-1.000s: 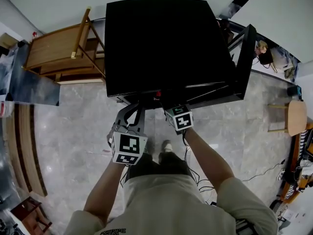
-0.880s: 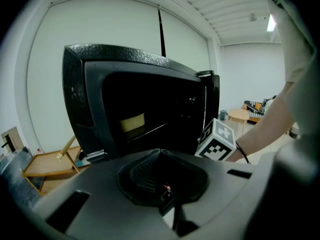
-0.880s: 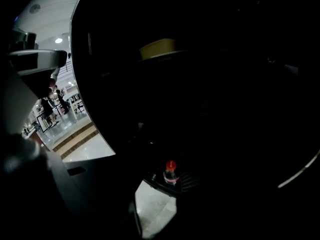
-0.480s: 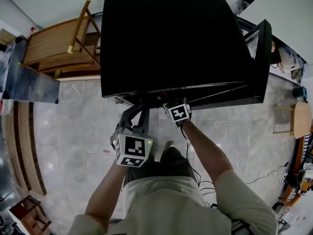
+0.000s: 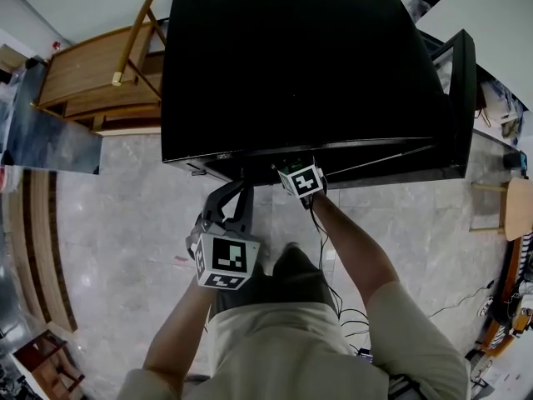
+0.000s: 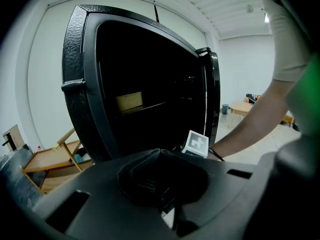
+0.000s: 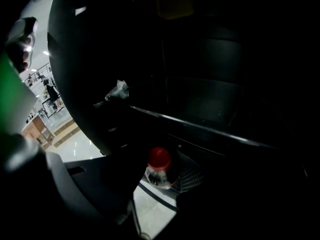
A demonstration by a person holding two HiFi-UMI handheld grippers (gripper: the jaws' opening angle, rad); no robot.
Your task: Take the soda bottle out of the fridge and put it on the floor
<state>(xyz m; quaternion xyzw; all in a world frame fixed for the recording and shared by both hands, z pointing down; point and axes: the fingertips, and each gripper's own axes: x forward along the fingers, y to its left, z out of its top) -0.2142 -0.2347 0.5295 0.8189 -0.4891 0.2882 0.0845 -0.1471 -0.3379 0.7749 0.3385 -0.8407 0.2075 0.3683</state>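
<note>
Right gripper (image 7: pixel 162 179), its jaws spread wide and just opened further, reaches into the black fridge (image 5: pixel 291 65) toward a clear plastic soda bottle with a red cap (image 7: pixel 159 168), low inside and framed between the jaws (not yet pinched). Best centred on the body before closing. Left gripper (image 5: pixel 243 192) hangs outside, jaws pressed together.

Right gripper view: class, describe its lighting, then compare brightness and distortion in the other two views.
Right gripper view: nearly black inside the fridge; only the soda bottle, red-capped, and a shelf edge catch light. Left gripper view: bright background, fridge frame bowed by the wide lens, near foreground blurred. Head view: evenly lit, floor curved towards the edges, fridge top a featureless black.
</note>
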